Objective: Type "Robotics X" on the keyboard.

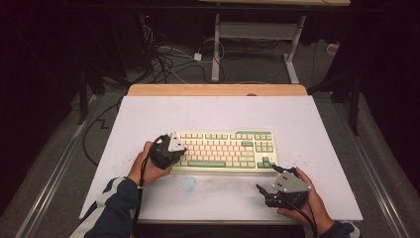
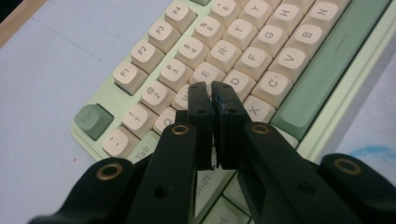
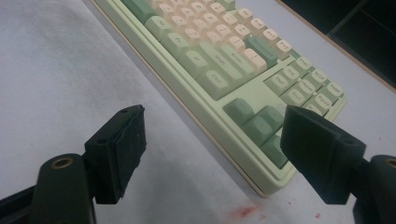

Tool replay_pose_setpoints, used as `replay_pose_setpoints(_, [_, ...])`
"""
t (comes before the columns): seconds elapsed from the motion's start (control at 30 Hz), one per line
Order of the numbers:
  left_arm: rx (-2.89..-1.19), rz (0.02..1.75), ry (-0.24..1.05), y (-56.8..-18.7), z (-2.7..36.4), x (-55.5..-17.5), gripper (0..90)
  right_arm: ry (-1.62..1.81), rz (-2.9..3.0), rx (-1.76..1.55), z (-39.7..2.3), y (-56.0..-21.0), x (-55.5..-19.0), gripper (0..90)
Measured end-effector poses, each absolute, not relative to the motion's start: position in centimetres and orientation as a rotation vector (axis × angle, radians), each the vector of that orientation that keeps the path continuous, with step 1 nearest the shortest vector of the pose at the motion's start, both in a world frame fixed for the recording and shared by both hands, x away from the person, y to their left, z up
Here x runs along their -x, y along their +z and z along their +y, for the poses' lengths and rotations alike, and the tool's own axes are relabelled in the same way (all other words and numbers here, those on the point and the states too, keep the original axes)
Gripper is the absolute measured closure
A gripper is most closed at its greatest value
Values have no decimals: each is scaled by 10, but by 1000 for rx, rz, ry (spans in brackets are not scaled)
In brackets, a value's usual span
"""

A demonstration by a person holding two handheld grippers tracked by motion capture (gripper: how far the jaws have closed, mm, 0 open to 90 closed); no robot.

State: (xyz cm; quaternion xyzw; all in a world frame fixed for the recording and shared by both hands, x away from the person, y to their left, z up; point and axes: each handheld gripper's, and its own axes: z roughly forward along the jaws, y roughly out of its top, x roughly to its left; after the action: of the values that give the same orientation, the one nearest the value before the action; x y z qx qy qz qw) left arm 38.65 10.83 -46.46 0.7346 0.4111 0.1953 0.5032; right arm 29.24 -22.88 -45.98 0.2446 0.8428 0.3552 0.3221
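A pale green keyboard [image 1: 225, 150] with cream and green keys lies across the middle of the white table. My left gripper [image 1: 179, 148] hovers over its left end. In the left gripper view the left gripper [image 2: 212, 91] is shut with nothing between the pads, its tips just above the W and S keys of the keyboard [image 2: 289, 70]. My right gripper [image 1: 265, 179] rests near the table's front edge, in front of the keyboard's right corner. In the right gripper view the right gripper [image 3: 212, 135] stands wide open, framing the arrow-key corner of the keyboard [image 3: 252, 116].
A white board [image 1: 148, 119] covers a wooden table. A faint blue scribble [image 1: 188, 183] marks it in front of the keyboard, and red specks [image 3: 243, 212] lie near the keyboard's right corner. Cables and desk legs [image 1: 216, 54] stand on the floor beyond.
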Motion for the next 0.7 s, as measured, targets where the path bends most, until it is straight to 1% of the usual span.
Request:
replay_pose_setpoints(0.3, [-1784,987,453,-465,97,-393,848,923,2225,-639,-227,-462,-294,232])
replay_pose_setpoints(0.7, [-1796,1001,460,-469,97,-393,847,917,2224,-640,-228,-462,-293,233])
